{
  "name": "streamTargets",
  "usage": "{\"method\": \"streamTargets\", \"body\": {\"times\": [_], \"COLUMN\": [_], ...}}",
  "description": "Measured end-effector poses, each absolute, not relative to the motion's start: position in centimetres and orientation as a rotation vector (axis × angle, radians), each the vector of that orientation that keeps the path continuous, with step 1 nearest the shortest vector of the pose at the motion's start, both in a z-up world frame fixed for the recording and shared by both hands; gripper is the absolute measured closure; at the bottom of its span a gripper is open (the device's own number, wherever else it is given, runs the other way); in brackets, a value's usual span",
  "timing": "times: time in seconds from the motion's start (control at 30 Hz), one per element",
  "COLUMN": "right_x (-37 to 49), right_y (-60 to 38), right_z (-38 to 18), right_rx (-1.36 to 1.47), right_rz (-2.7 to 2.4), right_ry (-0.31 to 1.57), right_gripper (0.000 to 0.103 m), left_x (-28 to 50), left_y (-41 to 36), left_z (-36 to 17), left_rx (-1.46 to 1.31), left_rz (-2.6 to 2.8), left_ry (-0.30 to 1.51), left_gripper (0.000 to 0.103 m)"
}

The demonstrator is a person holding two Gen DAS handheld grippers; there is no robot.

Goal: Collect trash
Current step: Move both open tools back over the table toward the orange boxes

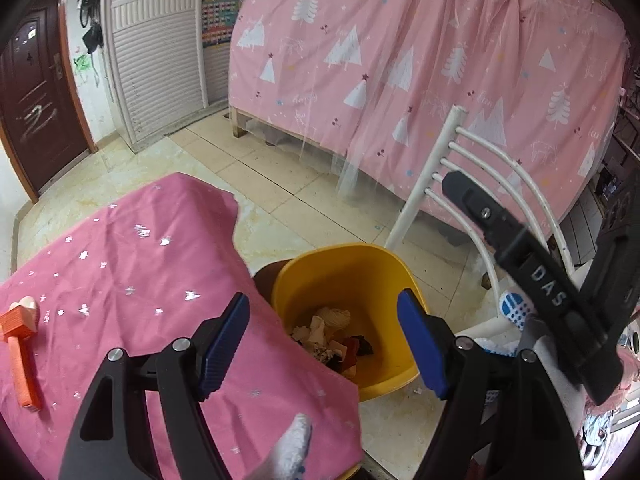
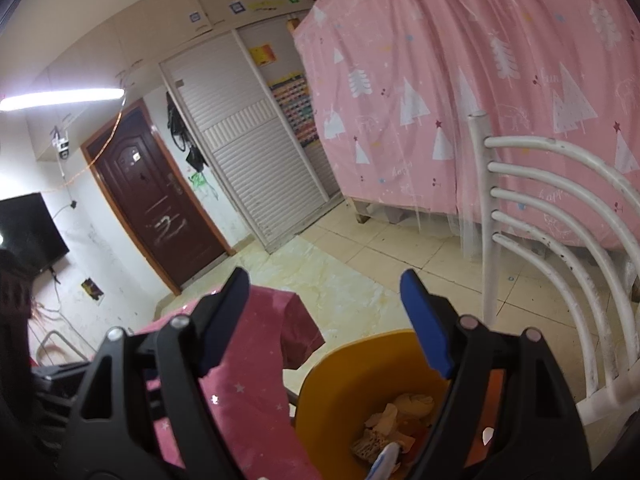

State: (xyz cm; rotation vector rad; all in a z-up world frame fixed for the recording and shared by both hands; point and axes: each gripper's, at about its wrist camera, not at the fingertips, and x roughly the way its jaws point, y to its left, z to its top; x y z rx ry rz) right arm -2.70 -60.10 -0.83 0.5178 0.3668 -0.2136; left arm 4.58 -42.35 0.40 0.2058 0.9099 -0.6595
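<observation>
Trash (image 1: 334, 334) fills one yellow bin (image 1: 344, 268); both tongs, left (image 1: 326, 344) and right (image 2: 326, 320), hang released, grasping nothing.

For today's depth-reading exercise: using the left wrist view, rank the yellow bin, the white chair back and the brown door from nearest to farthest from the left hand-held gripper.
1. Yellow bin: directly below the left hand-held gripper, between its open fingers.
2. White chair back: just beyond the bin, to the right.
3. Brown door: across the room, far left.
</observation>
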Motion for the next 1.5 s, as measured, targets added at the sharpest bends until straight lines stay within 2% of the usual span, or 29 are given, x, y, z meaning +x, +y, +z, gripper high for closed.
{"method": "streamTargets", "body": {"times": [0.77,1.0,1.13,1.5], "right_x": [1.8,3.8,4.7,6.3], "right_y": [-50.8,-47.1,-45.1,-41.0], "right_z": [-0.5,0.2,0.3,0.4], "right_rx": [0.451,0.393,0.364,0.299], "right_rz": [0.019,0.077,0.103,0.151], "right_ry": [0.468,0.500,0.519,0.561], "right_gripper": [0.027,0.027,0.021,0.020], "left_x": [8.2,10.2,11.2,12.2], "left_y": [-29.2,-24.0,-21.2,-14.8], "left_z": [2.0,1.2,0.2,-1.4], "left_rx": [0.106,0.047,0.012,-0.020], "left_rz": [-0.392,-0.284,-0.236,-0.070], "left_ry": [0.869,0.897,0.927,0.959], "left_gripper": [0.035,0.035,0.035,0.035]}}
